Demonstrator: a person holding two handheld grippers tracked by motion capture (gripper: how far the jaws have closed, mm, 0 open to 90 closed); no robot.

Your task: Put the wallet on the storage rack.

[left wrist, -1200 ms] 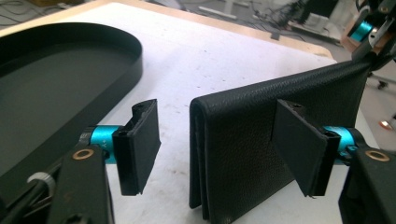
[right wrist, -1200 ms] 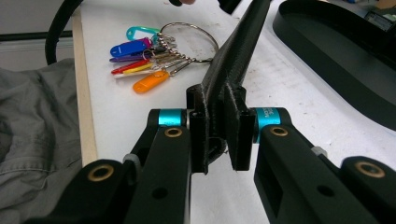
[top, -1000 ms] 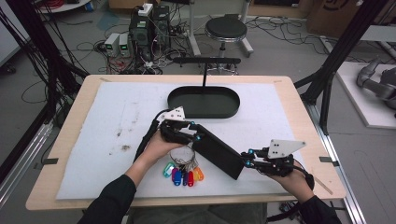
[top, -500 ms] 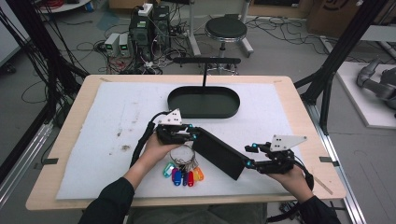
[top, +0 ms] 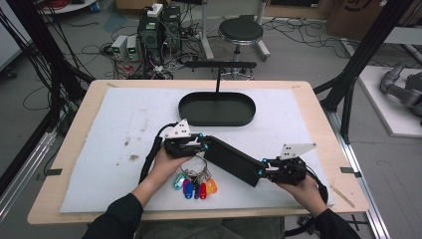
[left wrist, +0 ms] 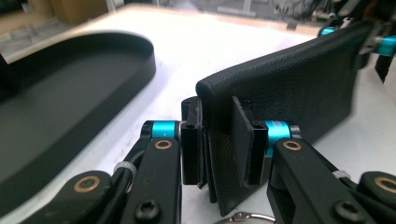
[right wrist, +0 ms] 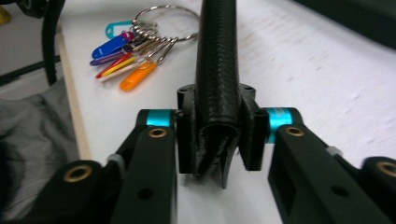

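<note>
Barely shifted since a second ago: black wallet [top: 233, 159] held off the mat just right of the key bunch [top: 195, 183], left gripper [top: 203, 145] and right gripper [top: 263, 171] each clamped on an end. Probably mid-carry; next, likely over to the oval tray [top: 217, 108].

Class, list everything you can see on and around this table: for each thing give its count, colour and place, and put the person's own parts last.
Pouch: one, black, held between both grippers above the mat.
Key bunch: one ring, coloured tags, on the mat near the front.
Tray: one, black oval, mat's far side.
Mat: one, white, covering the table.
Table: one, wooden.
Stool: one, black, floor beyond.
Left hand-held gripper: shut on pouch.
Right hand-held gripper: shut on pouch.
</note>
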